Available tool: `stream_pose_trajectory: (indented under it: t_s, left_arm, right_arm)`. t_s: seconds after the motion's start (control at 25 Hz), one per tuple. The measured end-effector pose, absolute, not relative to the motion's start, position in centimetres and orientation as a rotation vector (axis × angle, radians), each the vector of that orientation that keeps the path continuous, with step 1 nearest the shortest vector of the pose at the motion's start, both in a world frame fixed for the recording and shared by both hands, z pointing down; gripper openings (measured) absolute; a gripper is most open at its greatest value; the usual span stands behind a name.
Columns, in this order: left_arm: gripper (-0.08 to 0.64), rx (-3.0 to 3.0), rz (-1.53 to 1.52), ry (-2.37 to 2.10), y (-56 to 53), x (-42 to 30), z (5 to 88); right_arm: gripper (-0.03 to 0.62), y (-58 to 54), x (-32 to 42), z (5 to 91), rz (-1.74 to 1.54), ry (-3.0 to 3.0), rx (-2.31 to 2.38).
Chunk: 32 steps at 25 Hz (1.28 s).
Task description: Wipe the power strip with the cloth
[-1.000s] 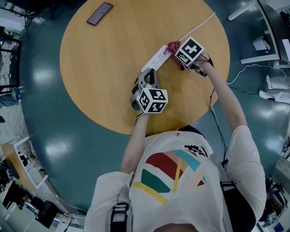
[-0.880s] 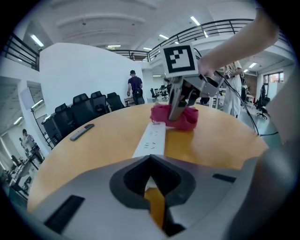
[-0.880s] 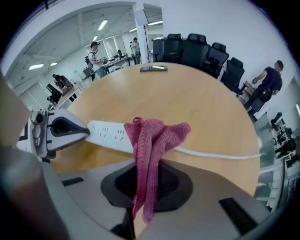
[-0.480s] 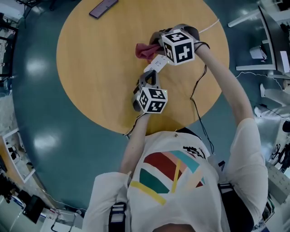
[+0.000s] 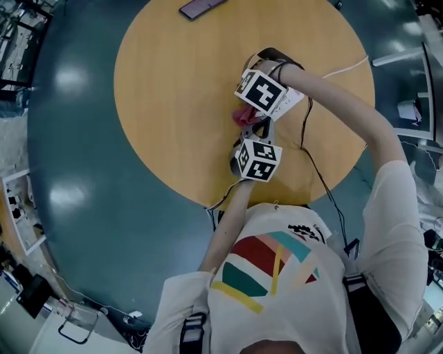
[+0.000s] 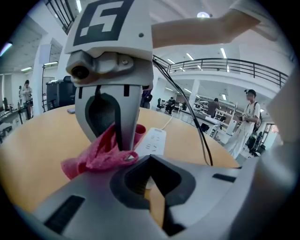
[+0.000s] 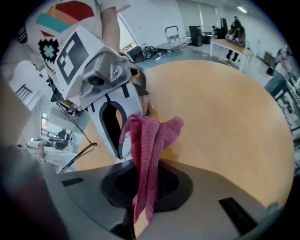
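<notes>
A white power strip [image 6: 154, 140] lies on the round wooden table [image 5: 173, 104]; in the head view only a piece of the strip [image 5: 291, 104] shows beside my right forearm. My right gripper [image 5: 248, 110] is shut on a pink-red cloth [image 5: 242, 117] and holds it at the strip's near end. The cloth [image 7: 150, 136] hangs bunched out of its jaws. My left gripper [image 5: 252, 135] is shut, its tips [image 6: 149, 161] at the strip's near end, right next to the cloth [image 6: 98, 154]. Whether it pinches the strip is hidden.
A dark phone [image 5: 201, 7] lies at the table's far edge. The strip's white cable [image 5: 342, 69] runs off to the right. A black cable [image 5: 315, 166] hangs from my right gripper. People stand in the hall behind.
My right gripper rolled over and carried the cloth from the strip's far end along it to the near end, close to the left gripper. The left gripper stayed at that end.
</notes>
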<state>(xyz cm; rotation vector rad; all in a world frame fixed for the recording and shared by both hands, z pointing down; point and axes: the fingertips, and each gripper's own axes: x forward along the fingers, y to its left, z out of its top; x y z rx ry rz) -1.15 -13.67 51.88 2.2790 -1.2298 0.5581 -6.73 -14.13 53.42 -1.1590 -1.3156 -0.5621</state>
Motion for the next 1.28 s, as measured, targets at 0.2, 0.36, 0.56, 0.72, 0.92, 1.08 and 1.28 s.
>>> stream_pose_trajectory:
  t_s: [0.2,0.36,0.56,0.72,0.92,1.08,1.28]
  left_arm:
    - [0.041,2.301,0.573,-1.232,-14.2,-1.2,52.3]
    - [0.041,2.302,0.571,-1.215,-14.3,-1.8,52.1]
    - [0.040,2.327,0.595,-1.191,-14.3,-2.4,52.0]
    - [0.041,2.336,0.618,-1.206,-14.1,-1.6,52.0]
    - [0.040,2.336,0.635,-1.213,-14.5,-0.7,51.7]
    - [0.041,2.335,0.641,-1.217,-14.3,-1.2,51.9]
    - [0.041,2.341,0.664,-1.218,-14.0,0.0,52.1]
  right_arm:
    - [0.038,-14.3,-6.9,54.5,-0.547,-1.265,-1.225]
    - [0.038,-14.2,-7.3,54.3,-0.549,-1.283,-1.227]
    - [0.038,-15.5,-6.1,54.1,-0.601,-1.263,-1.188]
    - [0.038,-19.0,-1.2,54.2,-0.640,-1.146,-1.119]
    - [0.038,-22.9,5.0,54.2,-0.621,-1.080,-1.016]
    - [0.038,-24.2,7.3,54.3,-0.605,-1.051,-0.955]
    - [0.038,-24.6,10.3,54.2,-0.587,-1.061,-0.873]
